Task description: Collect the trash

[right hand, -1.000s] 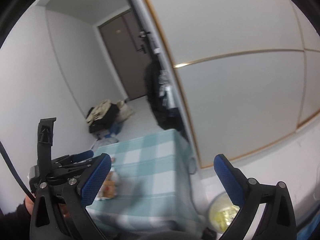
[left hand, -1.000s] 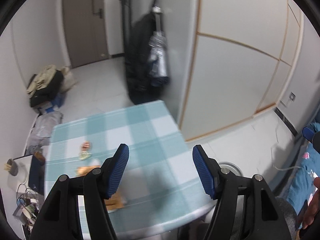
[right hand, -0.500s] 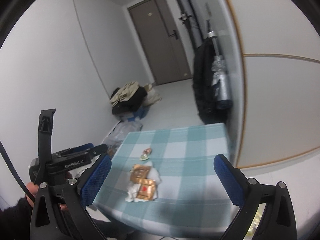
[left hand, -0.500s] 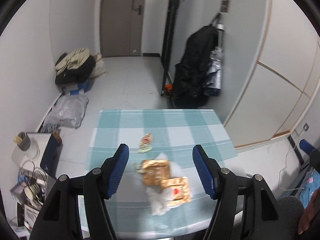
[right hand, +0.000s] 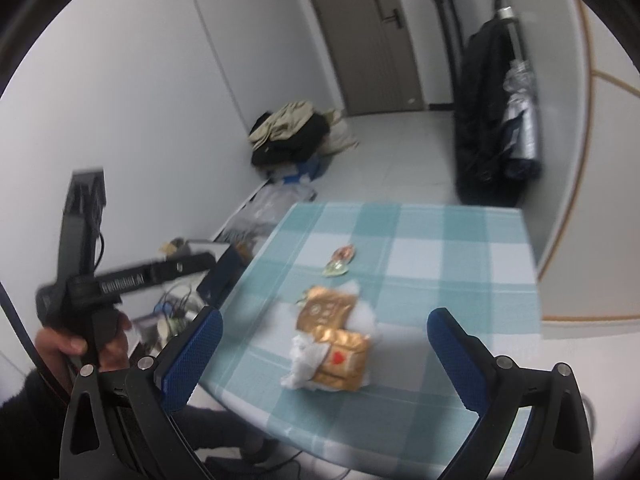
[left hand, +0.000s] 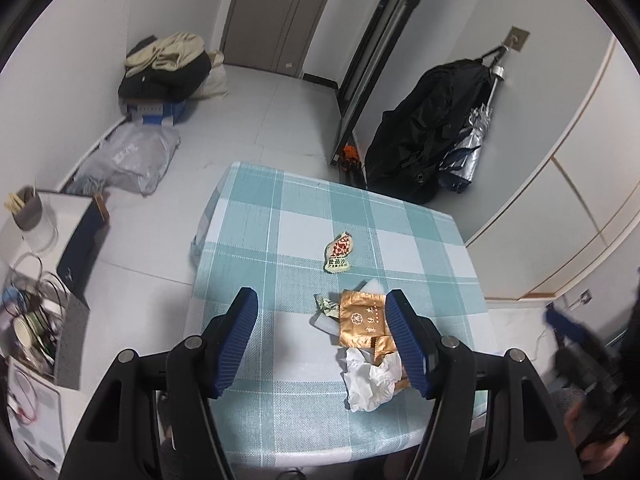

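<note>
Floor at far left: a low white shelf [left hand: 64,204] carries a grey cup [left hand: 25,208] of sticks; below it sits a tangle of cables [left hand: 28,320].
Left wall: a pile of dark and beige clothes [left hand: 168,64] lies on a blue box, with a grey plastic bag [left hand: 128,156] on the floor just in front.
Bench: the bench [left hand: 280,220] wears a teal and white checked cloth and stands in the middle of the room.
Left gripper: the left gripper [left hand: 322,338] hangs above the near part of the bench, jaws released and spread, nothing between the blue pads.
Trash, far piece: a small printed sachet [left hand: 339,254] lies flat near the middle of the bench, apart from the rest.
Trash, near heap: a gold wrapper [left hand: 360,322] lies beside a scrap of green paper [left hand: 326,305]; a second gold wrapper with a red heart [right hand: 340,364] and a crumpled white tissue [left hand: 370,382] touch it on the near side.
Heap against left gripper: in the left wrist view the heap shows just inside the right pad, which overlaps its edge; contact cannot be told.
Right gripper: the right gripper [right hand: 322,358] is held above the near edge of the bench, jaws wide and released, the heap showing between the pads but below them.
Hand: in the right wrist view a hand [right hand: 80,344] in a dark sleeve grips the handle of the left gripper at left.
Right wall: a black coat [left hand: 428,128] and a silver folded umbrella [left hand: 466,152] hang from a hook.
</note>
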Demonstrator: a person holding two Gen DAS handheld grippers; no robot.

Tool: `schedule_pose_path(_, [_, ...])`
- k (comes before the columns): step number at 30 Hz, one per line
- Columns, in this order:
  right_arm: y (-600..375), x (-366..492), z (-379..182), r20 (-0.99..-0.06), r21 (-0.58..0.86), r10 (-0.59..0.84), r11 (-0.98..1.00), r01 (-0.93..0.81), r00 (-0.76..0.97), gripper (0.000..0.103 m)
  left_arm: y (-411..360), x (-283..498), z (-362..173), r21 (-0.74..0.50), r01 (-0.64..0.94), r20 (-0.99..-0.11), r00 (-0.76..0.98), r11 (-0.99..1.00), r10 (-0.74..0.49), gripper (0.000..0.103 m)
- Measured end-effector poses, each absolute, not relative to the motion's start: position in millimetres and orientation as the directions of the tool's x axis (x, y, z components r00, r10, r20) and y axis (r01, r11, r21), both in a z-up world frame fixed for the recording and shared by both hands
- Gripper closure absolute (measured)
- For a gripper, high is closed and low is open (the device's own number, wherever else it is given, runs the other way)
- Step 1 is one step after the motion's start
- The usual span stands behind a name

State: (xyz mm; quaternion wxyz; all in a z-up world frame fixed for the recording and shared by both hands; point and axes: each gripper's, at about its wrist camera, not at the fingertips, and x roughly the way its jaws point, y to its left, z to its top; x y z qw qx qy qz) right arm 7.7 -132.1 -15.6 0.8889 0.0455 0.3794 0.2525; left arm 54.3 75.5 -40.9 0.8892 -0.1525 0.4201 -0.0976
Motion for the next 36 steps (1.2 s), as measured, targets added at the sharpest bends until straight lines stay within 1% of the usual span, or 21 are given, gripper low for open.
schedule_pose_path(7, [-98,12,-44,-0.713,0.21,0.469,0.852,-0.48,0.521,0.0,94,56,-41,-0.354,0.006,-0.717,0.641,0.935,-0.275,0.04])
schedule_pose_path(11, [-85,18,-63,-0.752,0.251,0.483,0.839,-0.484,0.448,0.0,102,57,-43,-0.371,-0.011,-0.719,0.637,0.928,-0.28,0.04])
schedule_pose_path(18, [-63,25,-91,-0.799,0.217,0.434,0.854,-0.473,0.416,0.003,114,61,-43,-0.398,-0.033,-0.715,0.638,0.917,-0.287,0.041])
schedule_pose_path(20, [-55,24,-99,-0.814,0.178,0.409,0.852,-0.493,0.412,0.008,116,63,-44,-0.401,-0.036,-0.717,0.634,0.916,-0.289,0.04])
schedule_pose_path(22, [-47,23,-105,-0.829,0.138,0.383,0.847,-0.513,0.409,0.016,118,65,-45,-0.401,-0.04,-0.721,0.629,0.915,-0.289,0.041])
schedule_pose_path(26, [-36,21,-111,-0.838,0.078,0.351,0.835,-0.545,0.418,0.018,123,67,-48,-0.397,-0.052,-0.731,0.622,0.917,-0.281,0.041])
schedule_pose_path(29, [-26,17,-118,-0.851,-0.007,0.299,0.816,-0.579,0.432,0.028,126,67,-49,-0.404,-0.064,-0.734,0.619,0.913,-0.281,0.04])
schedule_pose_path(30, [-23,15,-122,-0.857,-0.026,0.285,0.808,-0.589,0.428,0.034,128,68,-51,-0.407,-0.069,-0.736,0.615,0.911,-0.282,0.04])
schedule_pose_path(31, [-20,14,-125,-0.864,-0.038,0.275,0.8,-0.599,0.421,0.038,129,68,-52,-0.41,-0.074,-0.738,0.612,0.909,-0.283,0.041])
schedule_pose_path(35, [-14,11,-132,-0.872,-0.061,0.256,0.787,-0.613,0.416,0.043,132,68,-53,-0.421,-0.091,-0.741,0.609,0.903,-0.284,0.041])
schedule_pose_path(36, [-14,12,-132,-0.873,-0.057,0.259,0.787,-0.614,0.414,0.047,132,69,-52,-0.421,-0.093,-0.741,0.609,0.902,-0.283,0.041])
